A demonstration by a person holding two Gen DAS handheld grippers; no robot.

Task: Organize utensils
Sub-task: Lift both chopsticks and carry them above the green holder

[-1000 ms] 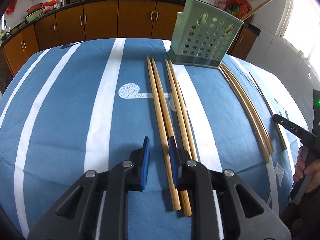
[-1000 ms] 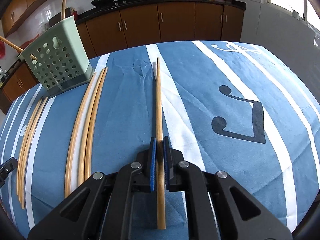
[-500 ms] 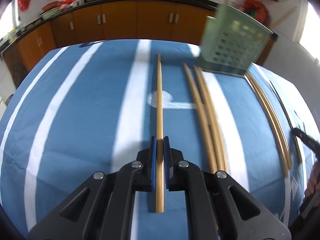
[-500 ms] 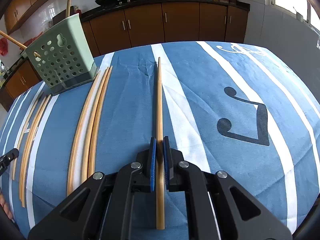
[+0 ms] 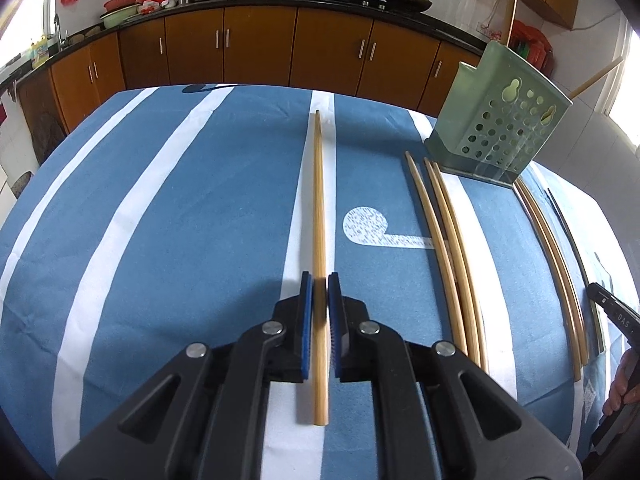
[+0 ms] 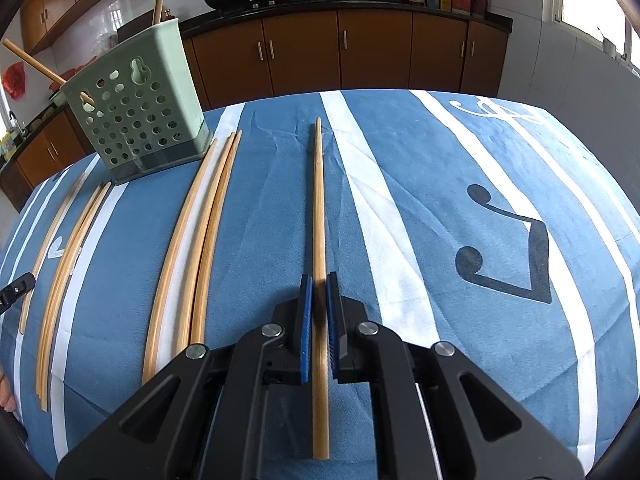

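Swung left since a second ago and now clamped: left gripper (image 5: 319,300), then parted beside the table's chopsticks, today's view showing its blue pads (image 5: 306,320) pressed on a single chopstick (image 5: 319,200), tip forward, butt end poking back past the jaws. Lifted clear of the cloth, judging by the shadow beside it. Right gripper (image 6: 316,300) likewise closed on its own chopstick (image 6: 318,208), much as before, only raised a touch. Further out on the blue striped tablecloth (image 5: 180,220): three loose chopsticks (image 5: 444,240) just right of the left gripper, another bundle (image 5: 552,248) beyond them, and the green perforated holder (image 5: 500,120) standing at the far right, already carrying a couple of sticks. Seen from the right wrist, same holder (image 6: 136,112) far left, with three chopsticks (image 6: 196,240) lying between. For the step in hand, probably carrying both sticks to the holder: grip kept firm near the thick end, stick tipped upright before reaching the rim, thin end aimed down into the opening, clear of the sticks already leaning inside. One hand at a time, to avoid crossing over the basket. Release only once the tip is well inside.
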